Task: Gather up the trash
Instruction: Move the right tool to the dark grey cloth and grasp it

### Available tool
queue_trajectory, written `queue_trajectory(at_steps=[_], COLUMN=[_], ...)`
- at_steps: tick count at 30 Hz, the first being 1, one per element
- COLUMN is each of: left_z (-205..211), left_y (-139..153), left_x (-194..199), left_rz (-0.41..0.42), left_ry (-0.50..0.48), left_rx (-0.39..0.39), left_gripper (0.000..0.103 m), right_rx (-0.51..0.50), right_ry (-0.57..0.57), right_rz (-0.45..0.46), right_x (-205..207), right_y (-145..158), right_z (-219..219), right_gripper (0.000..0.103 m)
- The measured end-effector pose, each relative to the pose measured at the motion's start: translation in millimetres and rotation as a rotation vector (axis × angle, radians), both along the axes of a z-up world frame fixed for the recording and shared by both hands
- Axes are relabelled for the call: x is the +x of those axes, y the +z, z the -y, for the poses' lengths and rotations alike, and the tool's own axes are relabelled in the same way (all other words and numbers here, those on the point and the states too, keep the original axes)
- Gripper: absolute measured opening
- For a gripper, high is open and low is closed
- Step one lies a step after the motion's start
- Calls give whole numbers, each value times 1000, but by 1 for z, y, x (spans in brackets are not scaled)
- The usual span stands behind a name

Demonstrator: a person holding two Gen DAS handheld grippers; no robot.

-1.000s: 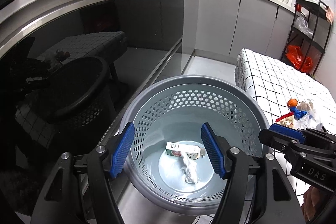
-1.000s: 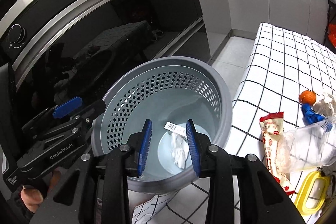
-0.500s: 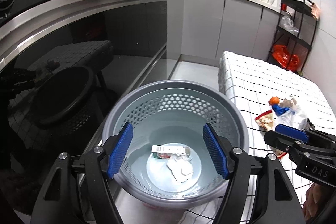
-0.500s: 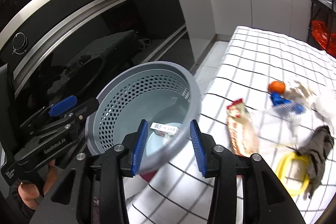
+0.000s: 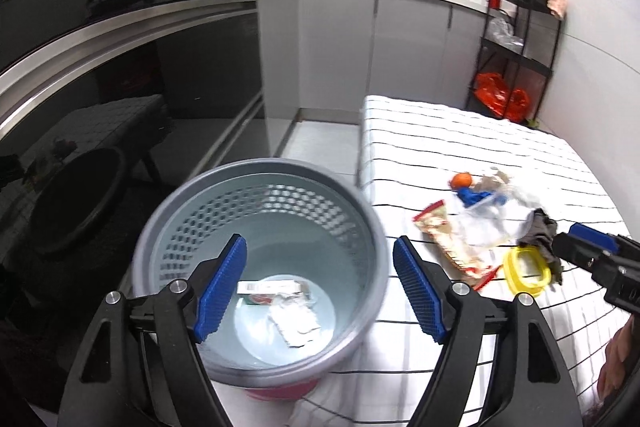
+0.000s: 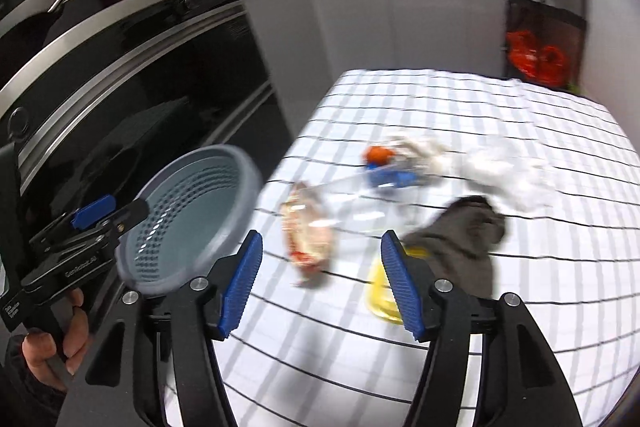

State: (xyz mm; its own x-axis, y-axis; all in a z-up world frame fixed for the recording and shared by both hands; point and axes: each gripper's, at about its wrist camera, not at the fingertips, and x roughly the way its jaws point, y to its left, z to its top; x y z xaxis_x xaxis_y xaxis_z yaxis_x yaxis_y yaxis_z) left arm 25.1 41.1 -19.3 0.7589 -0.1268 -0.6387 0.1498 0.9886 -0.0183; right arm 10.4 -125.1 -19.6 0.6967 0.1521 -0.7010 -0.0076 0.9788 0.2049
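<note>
A grey perforated basket (image 5: 360, 227) stands at the left edge of the checked table (image 5: 460, 147); it also shows in the right wrist view (image 6: 240, 167). Inside lie a small carton (image 5: 272, 289) and a crumpled tissue (image 5: 296, 323). On the table lie a red snack wrapper (image 6: 306, 235), a clear plastic bag (image 5: 484, 227), a yellow ring (image 5: 524, 269), a dark cloth (image 6: 460, 239), an orange ball (image 6: 378, 155) and a blue piece (image 6: 390, 179). My left gripper (image 5: 320, 291) is open above the basket. My right gripper (image 6: 320, 287) is open and empty above the table, near the wrapper.
A dark oven front (image 5: 120, 87) runs along the left. Grey cabinets (image 5: 360, 47) and a counter stand at the back. A black shelf rack (image 5: 516, 47) with red bags stands at the far right. White crumpled paper (image 6: 500, 171) lies past the cloth.
My right gripper has swung right from over the basket to over the table litter, and its jaws have widened. My left gripper has pulled back slightly, staying open over the basket.
</note>
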Motion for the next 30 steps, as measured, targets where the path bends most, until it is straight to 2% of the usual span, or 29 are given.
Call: queue_trajectory(at_steps=[5,13,20,24,30], left_z=[29,65,82,83,79], left_y=[1,-4,-14,-22,-29], left_x=[-1,4,12,16,23], left_rz=[3,-10,-39,-65,-92], left_ry=[-57,-113,-108,-96,-68], left_rx=[-21,-25,-12,-5,-3], left_gripper=[80,82,86,93,93], right_rx=[-25,-97,-68,-34,28], right_ry=[-67,-102,-109,-110,-130], right_rz=[-28,-91,-130,-133,-144], right_x=[-12,-17,-3,7,23], right_y=[-1,-14,-33,-41,-50], right_z=[35,71,86,86,87], right_gripper=[61,62,63,69,71])
